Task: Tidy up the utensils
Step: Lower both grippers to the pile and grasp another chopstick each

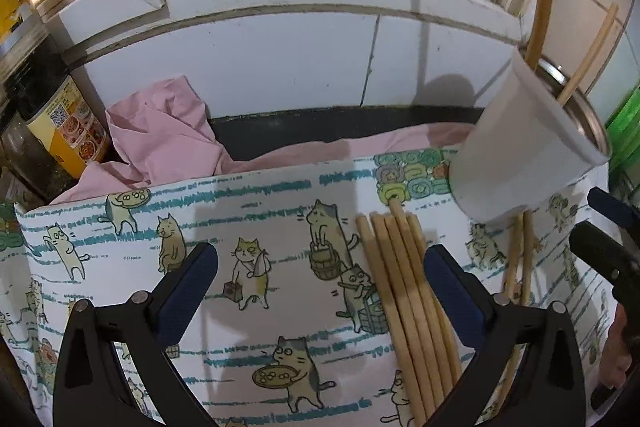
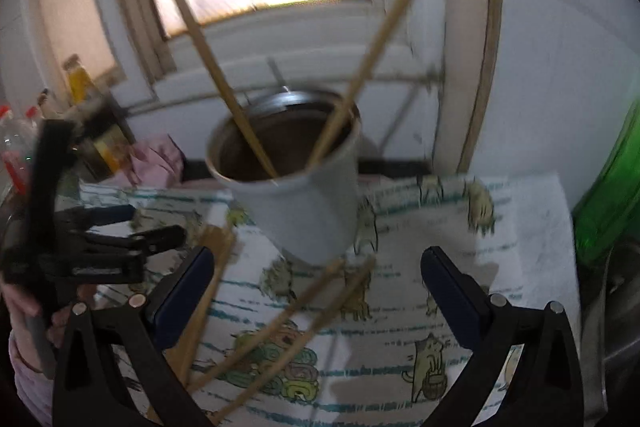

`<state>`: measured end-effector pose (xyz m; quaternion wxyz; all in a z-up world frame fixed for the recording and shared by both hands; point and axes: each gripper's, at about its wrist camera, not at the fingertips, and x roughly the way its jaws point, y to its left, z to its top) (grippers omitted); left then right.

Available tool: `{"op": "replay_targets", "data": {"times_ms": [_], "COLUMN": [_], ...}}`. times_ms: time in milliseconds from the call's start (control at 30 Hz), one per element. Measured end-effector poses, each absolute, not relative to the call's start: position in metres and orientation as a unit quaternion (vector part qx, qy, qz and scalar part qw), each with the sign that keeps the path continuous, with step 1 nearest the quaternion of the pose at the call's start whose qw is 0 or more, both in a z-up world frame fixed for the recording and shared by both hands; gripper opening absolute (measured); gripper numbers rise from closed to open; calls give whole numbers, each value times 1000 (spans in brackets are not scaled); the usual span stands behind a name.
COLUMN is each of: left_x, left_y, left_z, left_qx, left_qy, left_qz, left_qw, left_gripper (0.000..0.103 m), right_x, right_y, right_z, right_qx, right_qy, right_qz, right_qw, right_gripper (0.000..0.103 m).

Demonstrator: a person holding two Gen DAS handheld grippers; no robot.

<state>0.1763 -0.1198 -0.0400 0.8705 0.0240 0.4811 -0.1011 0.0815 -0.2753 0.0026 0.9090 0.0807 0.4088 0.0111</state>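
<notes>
Bundled chopsticks [image 1: 404, 291] leftward — only rightward, cup [image 2: 296, 195] interior, two sticks [image 2: 224, 83].

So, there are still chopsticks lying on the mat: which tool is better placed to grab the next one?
Probably the left tool. It is open, and the bundle of chopsticks lies just inside its right finger. The right tool, also open, faces the cup, with two loose chopsticks below it.

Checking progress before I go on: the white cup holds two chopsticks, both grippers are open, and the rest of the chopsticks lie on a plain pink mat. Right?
Not quite. The mat is not plain pink: it is white with cartoon cats and teal stripes, as the left wrist view shows. The pink thing is a cloth behind it. The white cup does hold two chopsticks, and the left gripper and right gripper are open.
</notes>
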Motion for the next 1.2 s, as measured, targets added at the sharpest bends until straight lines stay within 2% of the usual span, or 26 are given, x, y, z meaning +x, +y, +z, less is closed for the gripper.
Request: {"op": "replay_targets", "data": {"times_ms": [133,233,300,367,400,467,500,600,667,767,833,867,933,1033,1067,1200], "left_x": [183,187,189,188,188,188,187,187,183,181,179,179,178,178,179,175], "left_y": [-119,-113,-108,-104,-105,-107,-110,-122,-129,-134,-137,-138,-137,-133,-133,-144], "left_z": [-49,-52,-51,-51,-51,-53,-54,-59,-58,-57,-56,-55,-54,-54,-55,-60], "left_qx": [18,-3,-15,-17,-19,-22,-20,1,20,24,24,28,33,27,28,71], "left_qy": [499,511,512,510,510,512,514,515,504,498,499,499,503,512,513,497], "left_qz": [-92,-90,-89,-90,-96,-114,-125,-137,-134,-147,-162,-166,-161,-161,-160,-145], "left_qw": [862,855,854,855,855,851,849,846,853,854,851,850,849,844,843,853], "left_gripper": [102,102,102,98,93,86,79,62,58,44,27,24,14,11,11,12], "right_x": [87,95,101,103,104,106,106,107,110,112,112,112,112,110,110,107], "right_y": [-274,-268,-264,-261,-260,-258,-257,-255,-253,-253,-254,-254,-257,-266,-269,-275], "right_z": [-8,-19,-29,-35,-37,-40,-42,-44,-47,-50,-50,-50,-50,-48,-47,-45], "right_qx": [70,70,85,90,91,92,91,82,70,64,63,61,72,99,106,105], "right_qy": [429,451,470,478,479,484,486,487,489,490,490,490,490,489,487,491], "right_qz": [4,21,33,35,37,39,35,20,9,-5,-9,-17,-15,-6,-4,-2], "right_qw": [901,890,878,873,872,869,868,869,870,869,869,869,869,866,867,865], "right_gripper": [101,90,73,61,54,46,44,37,34,30,26,20,19,12,4,3]}}
